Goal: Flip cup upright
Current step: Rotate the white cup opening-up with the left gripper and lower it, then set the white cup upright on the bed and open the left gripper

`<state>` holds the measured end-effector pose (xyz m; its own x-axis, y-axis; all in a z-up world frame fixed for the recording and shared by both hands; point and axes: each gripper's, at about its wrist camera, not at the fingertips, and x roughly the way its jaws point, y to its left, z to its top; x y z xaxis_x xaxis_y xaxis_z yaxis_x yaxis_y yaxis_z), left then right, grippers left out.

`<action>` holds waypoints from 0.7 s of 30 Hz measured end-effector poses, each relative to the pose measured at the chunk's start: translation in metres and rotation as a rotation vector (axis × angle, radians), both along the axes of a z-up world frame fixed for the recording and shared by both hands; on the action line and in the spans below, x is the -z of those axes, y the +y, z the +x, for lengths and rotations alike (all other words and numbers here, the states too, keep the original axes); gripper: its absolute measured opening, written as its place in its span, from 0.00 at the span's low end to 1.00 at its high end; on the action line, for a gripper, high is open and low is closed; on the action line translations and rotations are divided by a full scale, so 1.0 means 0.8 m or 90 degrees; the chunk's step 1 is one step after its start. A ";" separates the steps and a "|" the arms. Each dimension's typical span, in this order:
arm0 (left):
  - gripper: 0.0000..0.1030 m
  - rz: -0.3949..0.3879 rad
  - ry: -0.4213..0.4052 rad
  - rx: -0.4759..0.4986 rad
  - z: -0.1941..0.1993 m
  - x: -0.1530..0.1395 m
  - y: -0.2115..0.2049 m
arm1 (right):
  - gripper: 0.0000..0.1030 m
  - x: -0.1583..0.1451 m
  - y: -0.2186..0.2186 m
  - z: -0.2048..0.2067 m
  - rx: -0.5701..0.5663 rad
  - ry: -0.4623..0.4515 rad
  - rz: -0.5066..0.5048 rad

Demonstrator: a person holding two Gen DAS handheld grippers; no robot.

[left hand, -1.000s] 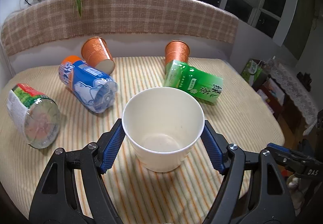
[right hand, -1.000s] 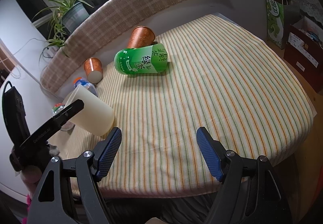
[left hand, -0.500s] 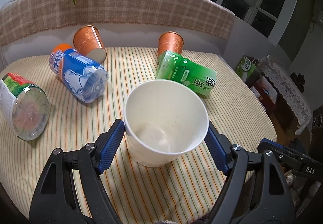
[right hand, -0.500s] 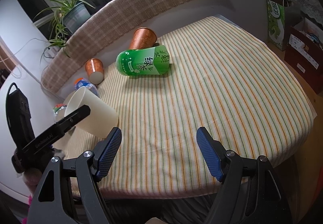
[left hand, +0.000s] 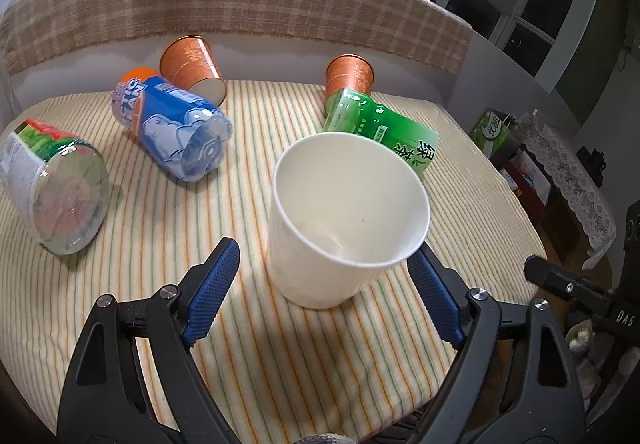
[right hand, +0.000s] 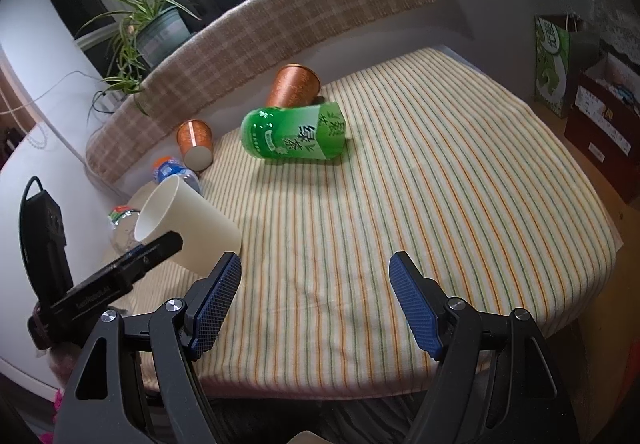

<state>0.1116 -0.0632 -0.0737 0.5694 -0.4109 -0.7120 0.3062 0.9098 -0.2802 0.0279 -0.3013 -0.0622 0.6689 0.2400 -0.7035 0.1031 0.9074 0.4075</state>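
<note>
While the white paper cup [left hand: 344, 220] sits tilted on the striped table [left hand: 280, 356], mouth angled up toward the left wrist camera, the left claw [left hand: 320, 284] stands released: its left pad is clear of the cup wall, and contact at the right pad [left hand: 434, 298] cannot be confirmed. In the right wrist view the cup [right hand: 188, 224] leans with only its base edge near the cloth, so the flip is judged incomplete. The right claw [right hand: 316, 304] is released and grasps nothing, held well apart over bare cloth, presumably in reserve. A green tea bottle [left hand: 380, 132], a blue bottle [left hand: 172, 132] and two copper cups [left hand: 194, 64] lie beyond, leaving room around the cup.
</note>
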 end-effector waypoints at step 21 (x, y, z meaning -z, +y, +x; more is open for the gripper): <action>0.86 0.026 -0.124 -0.115 -0.076 -0.044 0.065 | 0.76 -0.048 0.057 -0.007 -0.048 -0.142 -0.110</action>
<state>0.0510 -0.0109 -0.0383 0.7586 -0.2634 -0.5960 0.1820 0.9639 -0.1944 0.0223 -0.2559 -0.0238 0.7968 0.1842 -0.5755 -0.0416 0.9669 0.2518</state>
